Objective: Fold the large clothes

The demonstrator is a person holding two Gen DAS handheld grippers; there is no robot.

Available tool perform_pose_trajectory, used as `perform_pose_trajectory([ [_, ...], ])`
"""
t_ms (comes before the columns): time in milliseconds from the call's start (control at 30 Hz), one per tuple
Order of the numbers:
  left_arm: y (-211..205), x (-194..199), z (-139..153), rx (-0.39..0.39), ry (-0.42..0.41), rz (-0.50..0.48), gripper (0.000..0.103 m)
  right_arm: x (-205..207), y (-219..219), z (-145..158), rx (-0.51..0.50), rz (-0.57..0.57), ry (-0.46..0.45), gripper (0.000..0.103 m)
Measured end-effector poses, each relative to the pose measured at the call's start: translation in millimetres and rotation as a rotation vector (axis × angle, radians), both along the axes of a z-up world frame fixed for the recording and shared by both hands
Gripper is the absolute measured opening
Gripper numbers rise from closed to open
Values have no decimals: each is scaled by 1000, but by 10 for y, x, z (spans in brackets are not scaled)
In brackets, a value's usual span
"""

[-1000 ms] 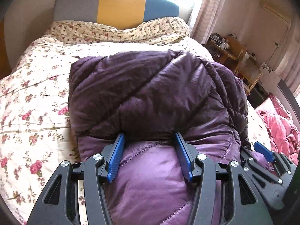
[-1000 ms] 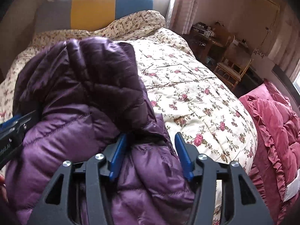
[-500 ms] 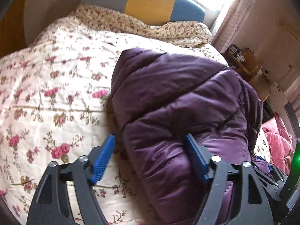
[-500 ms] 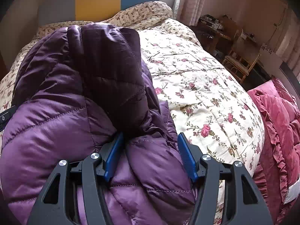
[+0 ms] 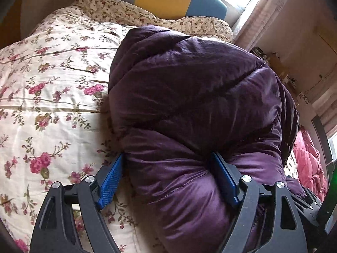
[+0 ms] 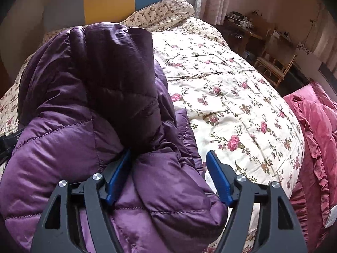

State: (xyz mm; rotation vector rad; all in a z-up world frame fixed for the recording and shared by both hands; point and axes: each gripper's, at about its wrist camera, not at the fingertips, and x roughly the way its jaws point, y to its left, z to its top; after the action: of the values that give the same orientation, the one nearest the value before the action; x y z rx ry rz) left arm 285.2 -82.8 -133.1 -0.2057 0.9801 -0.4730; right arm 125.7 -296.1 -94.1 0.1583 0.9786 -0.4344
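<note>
A: Left gripper (image 5: 168, 179) first. Jaws are opening, much wider than a second ago. The near end of the purple down jacket (image 5: 189, 105) bulges between the blue pads (image 5: 110, 179); the left pad now stands clear of the fabric, over the floral quilt (image 5: 42, 84).

B: Is the right pad on that gripper touching?

A: It lies against the padding, but nothing is pinched. I'd call it let go.

B: Right gripper (image 6: 170, 175)?

A: Also opening, a bit behind the left. Its right pad (image 6: 219, 179) hangs free over the quilt (image 6: 231, 94); the left pad is tucked beside a jacket (image 6: 84, 105) fold. Hard to say whether it's pressing or the puffy cloth is just leaning on it.

B: So the jacket is down?

A: Yes. It sits as a thick folded bundle on the quilt, toward the bed's left half in the right wrist view, darker panel folded over on top. A second ago both grippers clamped the near edge; that clamp is gone now.

B: Meaning?

A: This fold looks set down and released. Probably the bundle is finished or needs one pat flat, since down springs back.

B: Farther back?

A: Small-print bedding (image 5: 147, 16), striped headboard (image 6: 130, 2), curtains, a chair (image 6: 273, 67) to the right, and a pink duvet (image 6: 316, 137) beside the bed.
</note>
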Motion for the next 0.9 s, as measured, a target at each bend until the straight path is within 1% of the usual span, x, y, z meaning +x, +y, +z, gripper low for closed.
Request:
perform_pose_trajectory([
  [67,58,16,-48,-40,25,2,83,-20,-25,39,25,-1,-11,73],
  [100,90,22,-49,-55,34,6,83,-57,-48,71,41,-11,-21,77],
  [133,142,18,-47,-72,41,13,83,-65,-66,82,47,-10,-25,79],
  [233,234,-38,-20,-87,33,26,83,-97,-47,109,75,8,-41,79],
  [300,301,-84,11,-95,22,42,83,-75,-23,85,83,34,-33,80],
  [367,348,-104,-2,-134,51,50,83,-55,-39,21,110,44,-26,80],
  [433,331,-109,-34,-147,71,50,83,-60,-67,-33,145,41,-25,81],
  [500,269,-96,-69,-161,89,34,84,-61,-74,-61,147,56,-23,79],
  [533,249,-76,-99,-186,104,27,84,-59,-86,-72,165,65,-24,74],
  [567,244,-53,-120,-209,114,23,84,-49,-94,-76,171,73,-24,72],
  [600,230,-32,-143,-233,122,20,84,-43,-80,-74,169,83,-23,66],
  [633,208,-26,-144,-246,116,8,80,-36,-59,-70,165,95,-23,61],
  [667,184,-30,-136,-251,106,-4,73,-22,-49,-69,166,102,-23,58],
  [700,161,-34,-126,-256,97,-17,70,-17,-46,-67,169,109,-26,54],
  [767,165,-32,-106,-283,98,-40,55,-24,-49,-53,177,122,-34,48],
  [800,164,-31,-90,-285,96,-48,52,-30,-36,-39,174,130,-41,44],
  [833,166,-35,-59,-286,89,-59,47,-38,-18,-26,168,135,-49,39],
  [867,166,-37,-32,-284,83,-66,43,-44,7,-14,159,137,-54,37],
  [900,169,-63,9,-278,72,-79,42,-44,31,-4,152,138,-59,33],
])
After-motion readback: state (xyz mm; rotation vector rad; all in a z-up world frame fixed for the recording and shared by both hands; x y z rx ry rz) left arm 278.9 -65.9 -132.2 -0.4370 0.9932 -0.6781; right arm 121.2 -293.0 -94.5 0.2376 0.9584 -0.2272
